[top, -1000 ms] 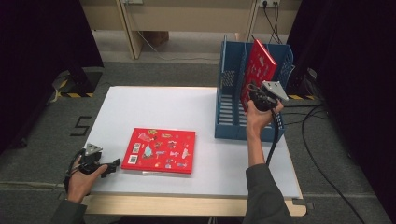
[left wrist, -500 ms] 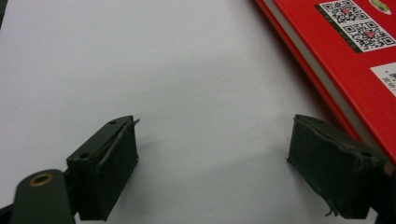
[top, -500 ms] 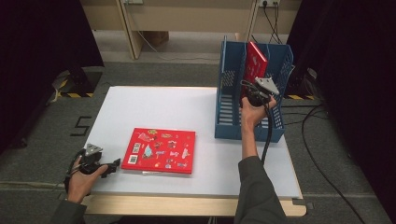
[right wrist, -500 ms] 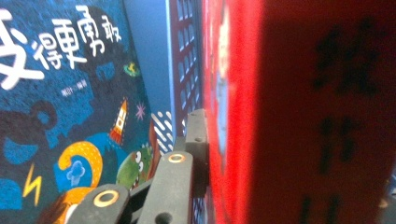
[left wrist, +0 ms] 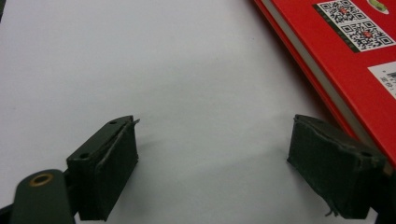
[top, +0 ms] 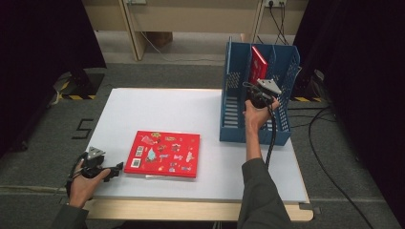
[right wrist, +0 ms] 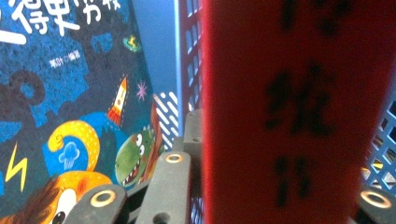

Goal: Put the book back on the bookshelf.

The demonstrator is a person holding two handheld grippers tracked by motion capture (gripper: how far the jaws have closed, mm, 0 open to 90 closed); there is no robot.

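We find the right tongs (top: 260, 90) clamped on the upright red book (top: 258, 65) to seat it in the blue rack (top: 229, 119) at the desk's (top: 191, 109) two o'clock, while the left tongs (top: 114, 168) rest open at eight o'clock beside the flat red book (top: 165, 153), ready for it.

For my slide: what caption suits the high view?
Right gripper lowers a red book into the blue rack; left gripper rests open beside another book.

Between my right tongs (top: 258, 90) I see a red book (right wrist: 299, 107) with dark lettering, inside a blue slotted rack (top: 234, 102). Beside it sits a dark blue cartoon cover (right wrist: 70, 107). By my left tongs (left wrist: 215, 175), a red sticker-covered book (top: 164, 153) lies on the white surface (top: 167, 112).
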